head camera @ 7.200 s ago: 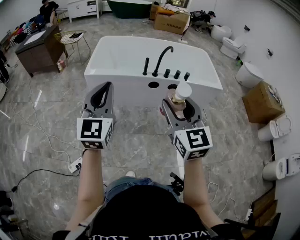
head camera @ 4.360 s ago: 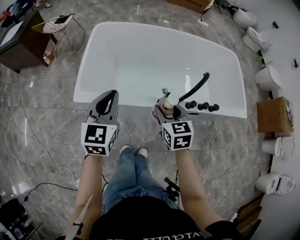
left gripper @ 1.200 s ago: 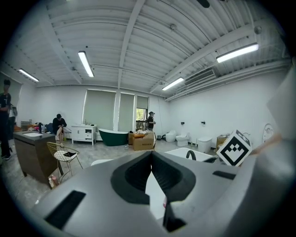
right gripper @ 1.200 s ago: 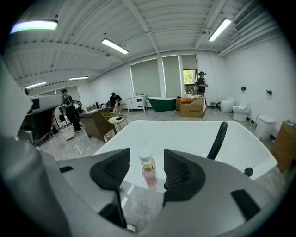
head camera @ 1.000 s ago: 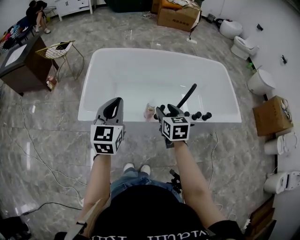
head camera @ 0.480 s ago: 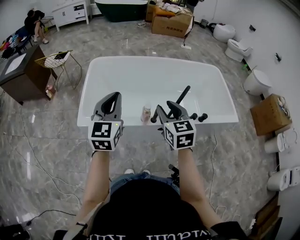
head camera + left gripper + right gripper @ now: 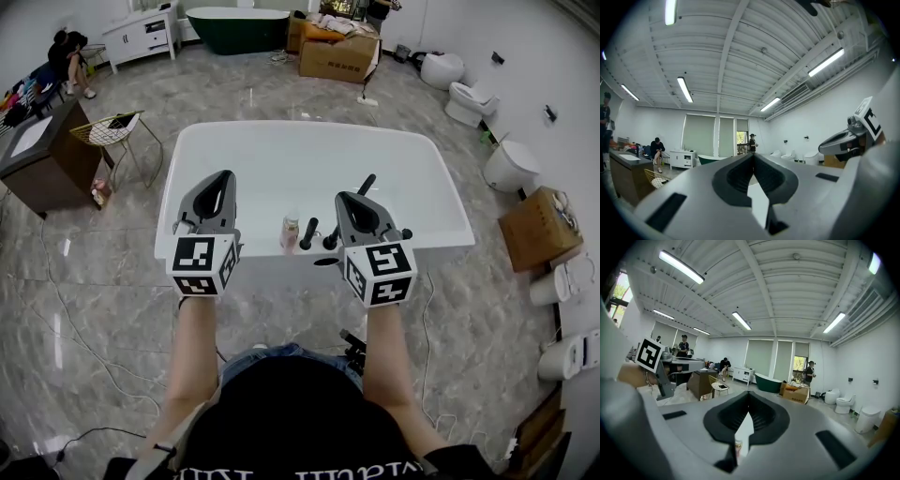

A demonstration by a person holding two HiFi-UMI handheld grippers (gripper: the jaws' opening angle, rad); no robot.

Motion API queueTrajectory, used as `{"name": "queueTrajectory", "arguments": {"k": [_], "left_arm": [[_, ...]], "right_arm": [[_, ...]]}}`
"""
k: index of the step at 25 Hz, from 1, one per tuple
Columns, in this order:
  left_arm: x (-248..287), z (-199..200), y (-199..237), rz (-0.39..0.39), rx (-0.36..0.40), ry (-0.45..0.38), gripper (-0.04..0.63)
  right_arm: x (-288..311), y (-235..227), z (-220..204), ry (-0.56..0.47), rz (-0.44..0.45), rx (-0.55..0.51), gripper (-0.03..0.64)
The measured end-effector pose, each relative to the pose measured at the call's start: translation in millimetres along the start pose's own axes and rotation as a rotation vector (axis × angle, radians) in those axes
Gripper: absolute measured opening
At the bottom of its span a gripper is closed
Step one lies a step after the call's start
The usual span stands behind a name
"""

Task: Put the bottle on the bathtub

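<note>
A small clear bottle (image 7: 290,231) with a pale cap stands upright on the near rim of the white bathtub (image 7: 186,184), just left of the black tap knobs (image 7: 308,233). My right gripper (image 7: 344,196) hovers above the rim to the bottle's right. Its jaws have just been closing and are now shut, with nothing between them. In the right gripper view the bottle (image 7: 737,446) peeks through the slot below the shut jaws. My left gripper (image 7: 225,175) is shut and empty, held level to the bottle's left.
A black faucet spout (image 7: 365,184) rises behind the knobs. A brown desk (image 7: 37,141) and a wire chair (image 7: 118,129) stand at the left, cardboard boxes (image 7: 337,52) at the back. Toilets (image 7: 509,165) line the right wall. A cable (image 7: 66,319) trails over the marble floor.
The right gripper let go of the bottle on the tub rim, drew back and up, and its jaws closed. The left gripper also rose.
</note>
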State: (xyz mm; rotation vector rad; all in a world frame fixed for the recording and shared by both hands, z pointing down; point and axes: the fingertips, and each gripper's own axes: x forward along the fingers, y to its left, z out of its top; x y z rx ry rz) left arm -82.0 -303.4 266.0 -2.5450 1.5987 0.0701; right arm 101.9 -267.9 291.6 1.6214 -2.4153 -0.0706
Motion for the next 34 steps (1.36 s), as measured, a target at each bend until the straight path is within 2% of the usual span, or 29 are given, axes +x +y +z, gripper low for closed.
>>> {"name": "queueTrajectory", "arguments": {"k": [7, 13, 16, 21, 29, 34], "left_arm": [[-4, 32, 6, 0.001, 0.048, -0.071, 0.011], [-4, 50, -3, -0.031, 0.098, -0.101, 0.012], [-5, 50, -5, -0.039, 0.100, -0.105, 0.012], [-6, 51, -3, -0.037, 0.083, -0.109, 0.012], [-7, 51, 6, -0.030, 0.072, -0.106, 0.011], [-4, 56, 11, -0.027, 0.073, -0.110, 0.012]], "right_arm": [[-25, -17, 42, -0.112, -0.078, -0.041, 0.014], [-36, -22, 48, -0.132, -0.080, -0.047, 0.014], [-37, -20, 49, -0.137, -0.084, -0.059, 0.014], [-38, -24, 55, -0.172, -0.067, 0.014, 0.014], [-35, -18, 62, -0.200, -0.046, 0.028, 0.014], [-31, -17, 67, -0.203, -0.049, -0.002, 0.014]]}}
